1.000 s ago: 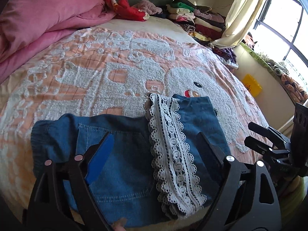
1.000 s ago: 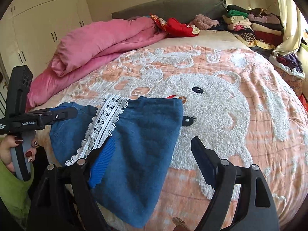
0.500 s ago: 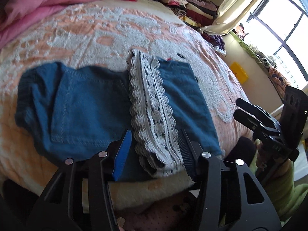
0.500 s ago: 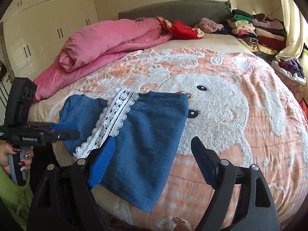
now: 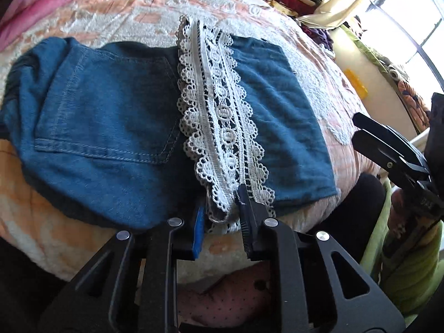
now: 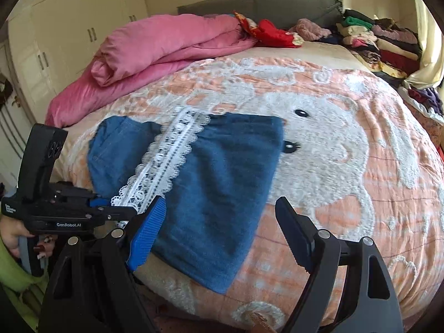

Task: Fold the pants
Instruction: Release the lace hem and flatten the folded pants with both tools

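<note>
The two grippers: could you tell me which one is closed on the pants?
The left gripper, pinching the pants' white lace trim; the right gripper hangs open.

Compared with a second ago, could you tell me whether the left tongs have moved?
Yes. The left tongs have pulled back toward the bed's near edge and closed on the lace trim of the denim pants.

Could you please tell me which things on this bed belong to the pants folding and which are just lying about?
In the job:
denim pants
lace hem
left gripper
right gripper

Lying about:
pink duvet
stacked clothes
red garment
</note>
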Motion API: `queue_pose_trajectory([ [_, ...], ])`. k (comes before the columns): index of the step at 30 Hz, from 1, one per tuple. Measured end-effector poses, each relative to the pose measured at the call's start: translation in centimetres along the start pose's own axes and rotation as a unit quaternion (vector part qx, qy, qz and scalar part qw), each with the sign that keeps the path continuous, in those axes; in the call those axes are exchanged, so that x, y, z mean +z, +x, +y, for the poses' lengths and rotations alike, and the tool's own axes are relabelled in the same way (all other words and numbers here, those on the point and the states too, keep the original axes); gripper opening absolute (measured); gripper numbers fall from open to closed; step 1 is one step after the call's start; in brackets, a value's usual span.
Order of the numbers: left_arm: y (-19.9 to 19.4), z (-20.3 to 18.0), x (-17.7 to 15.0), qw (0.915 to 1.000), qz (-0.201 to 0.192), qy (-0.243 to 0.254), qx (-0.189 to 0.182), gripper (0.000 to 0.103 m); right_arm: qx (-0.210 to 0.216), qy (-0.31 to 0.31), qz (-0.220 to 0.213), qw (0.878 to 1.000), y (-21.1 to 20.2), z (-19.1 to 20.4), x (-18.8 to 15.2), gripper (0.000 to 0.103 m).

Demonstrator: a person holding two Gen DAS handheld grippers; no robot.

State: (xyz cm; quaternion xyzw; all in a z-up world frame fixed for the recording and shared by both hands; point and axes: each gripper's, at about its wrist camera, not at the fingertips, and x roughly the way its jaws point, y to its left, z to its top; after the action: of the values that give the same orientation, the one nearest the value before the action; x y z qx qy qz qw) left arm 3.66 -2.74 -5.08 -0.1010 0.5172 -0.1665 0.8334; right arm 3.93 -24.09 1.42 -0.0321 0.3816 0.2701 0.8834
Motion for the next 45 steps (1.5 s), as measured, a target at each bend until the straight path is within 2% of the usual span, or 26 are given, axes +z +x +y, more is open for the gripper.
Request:
queue_pose_trajectory([
  [4,0.0,-0.5,-0.6,0.9998,0.000,0.015,0.013,0.014,0.010,-0.033,0.011,0.999,0.7,2.2,-0.1,0.080],
  [13,0.0,-0.8,-0.5,0.9995,-0.004,0.023,0.020,0.017,0.010,-0.041,0.050,0.998,2.5,3.1,-1.2,0.080],
  [18,-0.2,-0.7,-0.5,0.9995,-0.006,0.024,0.020,0.017,0.012,-0.033,0.066,0.997,3.3,2.8,-1.8,0.077],
  [20,-0.3,-0.7,-0.6,0.9995,-0.006,0.025,0.021,0.017,0.013,-0.029,0.077,0.997,3.7,2.6,-2.0,0.071],
  [23,-0.3,-0.7,-0.6,0.9995,-0.006,0.026,0.020,0.018,-0.001,-0.028,0.108,0.994,5.0,2.2,-2.9,0.066],
  [25,-0.3,-0.7,-0.7,0.9994,-0.006,0.026,0.021,0.020,-0.009,-0.029,0.119,0.992,5.6,2.0,-3.5,0.066],
  [33,-1.0,-0.8,-0.8,0.9992,-0.015,0.028,0.023,0.020,0.003,-0.016,0.093,0.996,3.7,1.8,-2.8,0.068],
  [35,-1.3,-0.8,-0.8,0.9990,-0.020,0.029,0.026,0.020,0.004,-0.011,0.083,0.997,3.0,1.7,-2.5,0.075],
  [38,-1.9,-0.8,-0.9,0.9985,-0.029,0.031,0.035,0.022,0.001,-0.006,0.068,0.998,2.3,1.6,-2.0,0.080],
  [43,-3.3,-0.4,-0.8,0.9974,-0.048,0.030,0.043,0.033,-0.002,-0.005,0.042,0.999,1.0,1.7,-0.8,0.080],
  [45,-3.9,-0.3,-0.7,0.9967,-0.058,0.030,0.047,0.047,-0.004,-0.006,0.035,0.999,0.6,1.8,-0.3,0.080],
])
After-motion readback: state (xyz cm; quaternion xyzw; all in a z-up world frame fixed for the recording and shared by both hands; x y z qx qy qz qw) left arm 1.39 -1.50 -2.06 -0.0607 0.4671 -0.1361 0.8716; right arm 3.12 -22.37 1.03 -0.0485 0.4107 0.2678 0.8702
